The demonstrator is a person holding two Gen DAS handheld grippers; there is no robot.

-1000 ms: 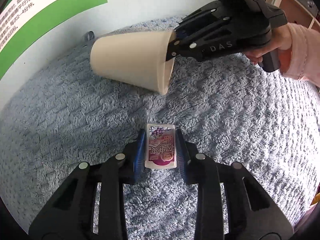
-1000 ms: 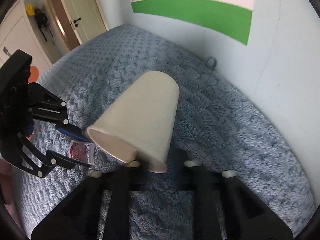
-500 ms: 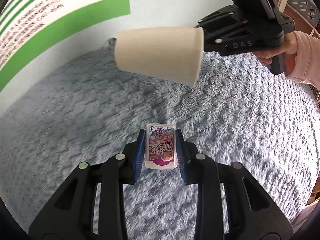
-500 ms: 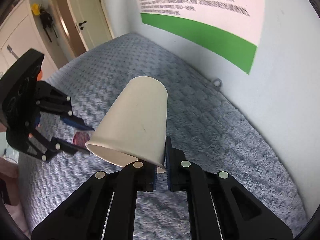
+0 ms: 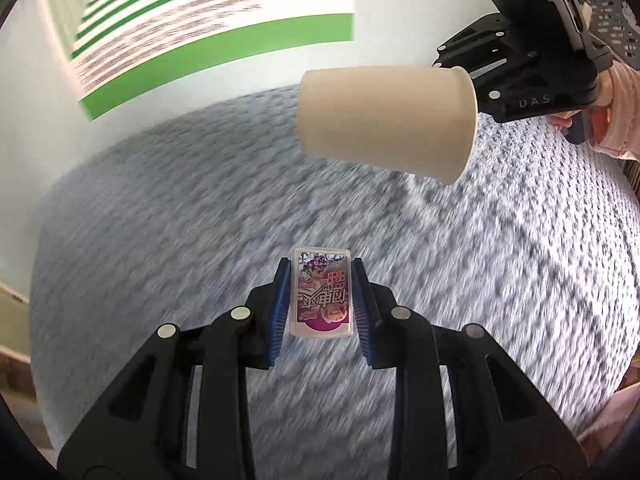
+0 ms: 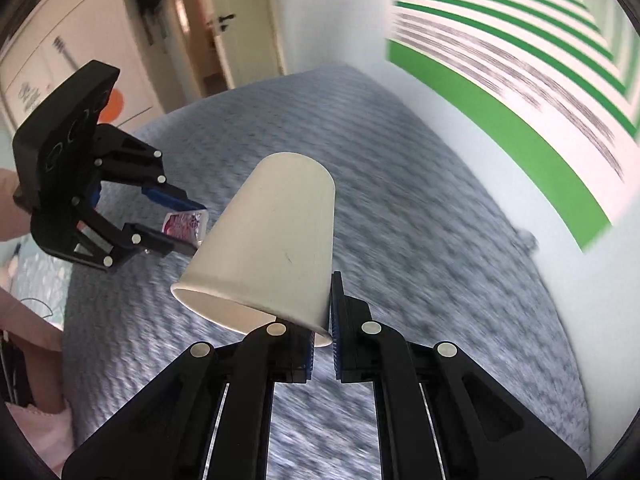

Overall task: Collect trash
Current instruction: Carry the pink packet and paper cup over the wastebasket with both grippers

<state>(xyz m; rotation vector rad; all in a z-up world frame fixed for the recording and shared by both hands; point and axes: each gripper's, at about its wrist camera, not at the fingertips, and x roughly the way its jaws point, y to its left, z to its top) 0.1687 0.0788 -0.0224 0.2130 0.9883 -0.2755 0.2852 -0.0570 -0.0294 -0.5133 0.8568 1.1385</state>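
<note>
My left gripper [image 5: 321, 280] is shut on a small purple and white snack packet [image 5: 322, 293], held above the grey-blue blanket [image 5: 160, 220]. My right gripper [image 6: 321, 320] is shut on the rim of a cream paper cup [image 6: 276, 244], which lies on its side in the air with its base pointing away. In the left wrist view the cup [image 5: 384, 116] hangs at the upper right, held by the right gripper [image 5: 476, 84]. In the right wrist view the left gripper [image 6: 192, 224] with the packet [image 6: 184, 226] is just left of the cup.
A white wall with a green-bordered poster [image 5: 208, 40] runs along the blanket's far edge. A door and cupboards [image 6: 224, 24] stand beyond the bed. A pink-sleeved hand [image 5: 612, 112] holds the right gripper.
Both grippers have lifted up from the blanket with their loads. The cup has risen off the surface and more of the poster shows.
</note>
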